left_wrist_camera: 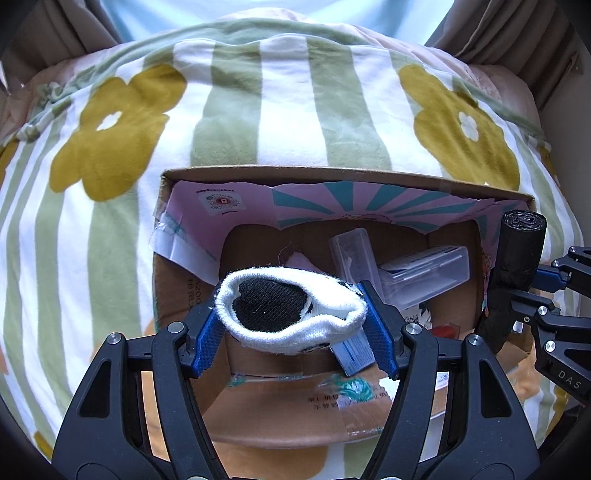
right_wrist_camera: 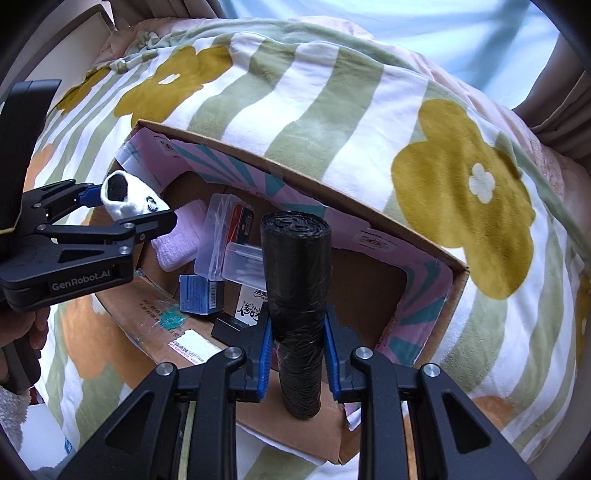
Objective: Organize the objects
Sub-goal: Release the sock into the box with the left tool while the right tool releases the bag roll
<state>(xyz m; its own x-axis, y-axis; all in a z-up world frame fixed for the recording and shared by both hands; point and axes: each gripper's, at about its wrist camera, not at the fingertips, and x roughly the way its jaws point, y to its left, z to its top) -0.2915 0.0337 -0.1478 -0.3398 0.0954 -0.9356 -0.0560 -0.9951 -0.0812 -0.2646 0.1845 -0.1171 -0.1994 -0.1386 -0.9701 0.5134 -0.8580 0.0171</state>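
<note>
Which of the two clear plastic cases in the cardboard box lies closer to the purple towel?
The taller clear plastic case, standing right against the folded purple towel. The other clear case lies beyond it, nearer the black bag roll.

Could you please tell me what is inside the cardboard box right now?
Inside the cardboard box: clear plastic cases, a blue packet, a folded lilac cloth. The grippers and their loads hide whatever lies beneath them.

Flowered striped blanket (left_wrist_camera: pixel 236 122), beige curtains (left_wrist_camera: pixel 517 33)
</note>
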